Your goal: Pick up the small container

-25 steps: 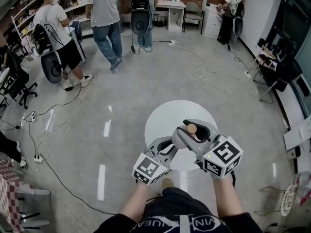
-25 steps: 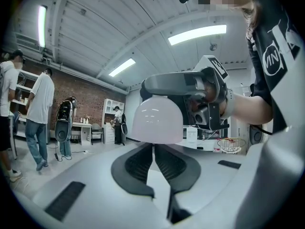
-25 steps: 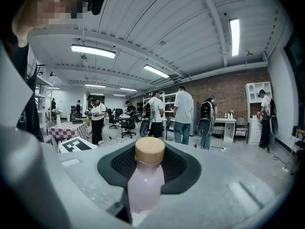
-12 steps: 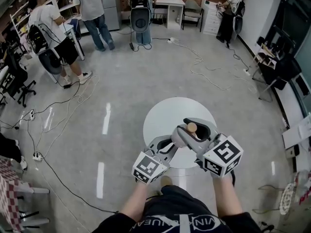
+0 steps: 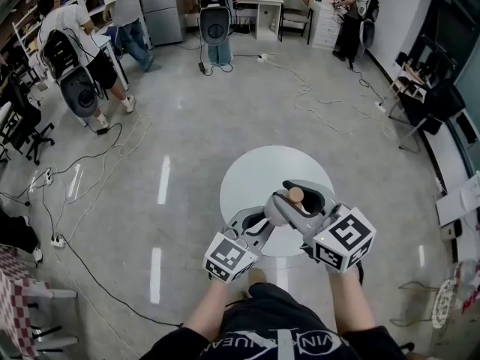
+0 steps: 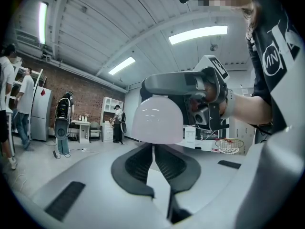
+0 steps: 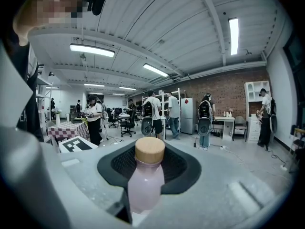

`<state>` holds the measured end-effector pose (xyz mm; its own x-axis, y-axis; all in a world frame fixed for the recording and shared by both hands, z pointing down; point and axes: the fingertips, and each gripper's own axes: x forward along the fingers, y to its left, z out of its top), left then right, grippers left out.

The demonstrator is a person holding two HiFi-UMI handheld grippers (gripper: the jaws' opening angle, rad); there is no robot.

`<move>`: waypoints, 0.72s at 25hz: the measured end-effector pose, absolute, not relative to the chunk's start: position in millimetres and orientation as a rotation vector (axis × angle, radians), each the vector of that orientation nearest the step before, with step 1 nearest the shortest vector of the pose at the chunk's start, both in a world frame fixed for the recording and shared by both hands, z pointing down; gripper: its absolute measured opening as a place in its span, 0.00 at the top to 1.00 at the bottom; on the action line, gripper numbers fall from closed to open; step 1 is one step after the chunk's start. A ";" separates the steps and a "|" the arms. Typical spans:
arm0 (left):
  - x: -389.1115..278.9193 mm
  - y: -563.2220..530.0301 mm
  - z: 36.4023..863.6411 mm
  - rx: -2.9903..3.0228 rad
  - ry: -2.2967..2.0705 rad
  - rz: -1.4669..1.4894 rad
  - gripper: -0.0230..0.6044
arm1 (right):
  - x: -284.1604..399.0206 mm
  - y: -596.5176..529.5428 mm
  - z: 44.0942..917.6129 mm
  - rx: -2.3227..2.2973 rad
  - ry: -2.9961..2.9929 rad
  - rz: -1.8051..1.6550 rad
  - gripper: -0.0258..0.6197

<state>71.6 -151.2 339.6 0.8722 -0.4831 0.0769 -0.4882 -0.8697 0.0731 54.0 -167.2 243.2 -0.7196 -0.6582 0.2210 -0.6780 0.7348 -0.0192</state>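
Observation:
The small container (image 5: 296, 196) is a pale pink bottle with a wooden cap. My right gripper (image 5: 294, 203) is shut on it and holds it above the round white table (image 5: 251, 178). In the right gripper view the bottle (image 7: 145, 182) stands upright between the dark pads, cap (image 7: 149, 150) on top. My left gripper (image 5: 262, 220) sits just left of it, jaws together and holding nothing. From the left gripper view the bottle's rounded body (image 6: 157, 120) hangs right above the left gripper (image 6: 153, 149), held by the right gripper's jaws.
Cables (image 5: 112, 163) trail over the grey floor to the left and far side. People with backpack rigs (image 5: 75, 58) stand at the back left and back right. Shelves and desks line the far wall. A checked table (image 5: 15, 291) is at the left edge.
Both grippers and the bottle stay as they were. A person at the back left has walked further away, and the head view has shifted slightly.

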 end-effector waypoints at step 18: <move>73.2 -140.9 345.9 2.954 -0.755 0.095 0.93 | 53.0 -156.4 250.4 1.054 -2.727 0.134 0.77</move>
